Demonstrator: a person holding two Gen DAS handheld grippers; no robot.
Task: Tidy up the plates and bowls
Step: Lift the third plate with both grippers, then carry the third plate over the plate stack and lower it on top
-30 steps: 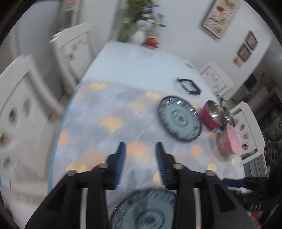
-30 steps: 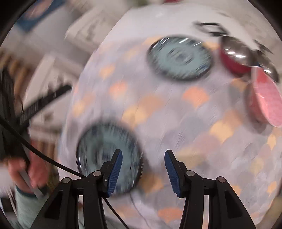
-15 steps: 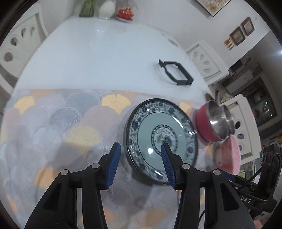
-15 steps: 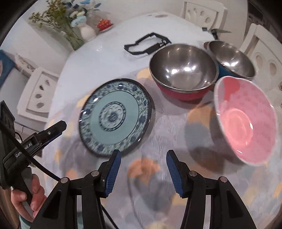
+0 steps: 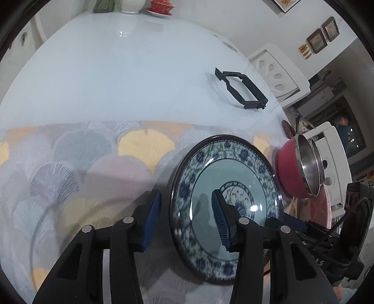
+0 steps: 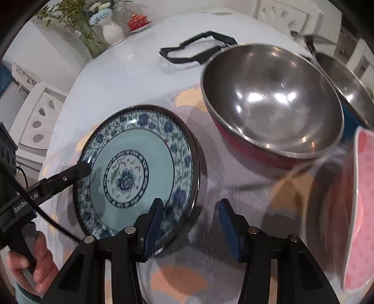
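Observation:
A blue-and-white patterned plate (image 5: 233, 177) (image 6: 138, 168) lies flat on the scallop-print tablecloth (image 5: 81, 163). My left gripper (image 5: 185, 217) straddles the plate's left rim, one finger on the cloth side and one over the plate. Its jaws are closing, and a gap still shows at the pads. My right gripper (image 6: 190, 222) straddles the opposite rim in the same way, also closing without touching. A red bowl with a steel inside (image 6: 271, 100) stands just beyond the plate. A second steel bowl (image 6: 343, 86) sits behind it, and a pink bowl (image 6: 360, 210) is to the right.
A black hexagonal frame (image 5: 240, 88) lies on the bare white tabletop farther back. A vase of flowers (image 6: 112, 30) and a red lidded cup (image 6: 138, 21) stand at the far edge. White chairs (image 5: 278, 70) ring the table. A hand (image 6: 35, 264) holds the left gripper.
Both grippers have dropped and swung in onto the far plate, so its rim now lies between each pair of fingers. Both pairs of jaws have narrowed a little.

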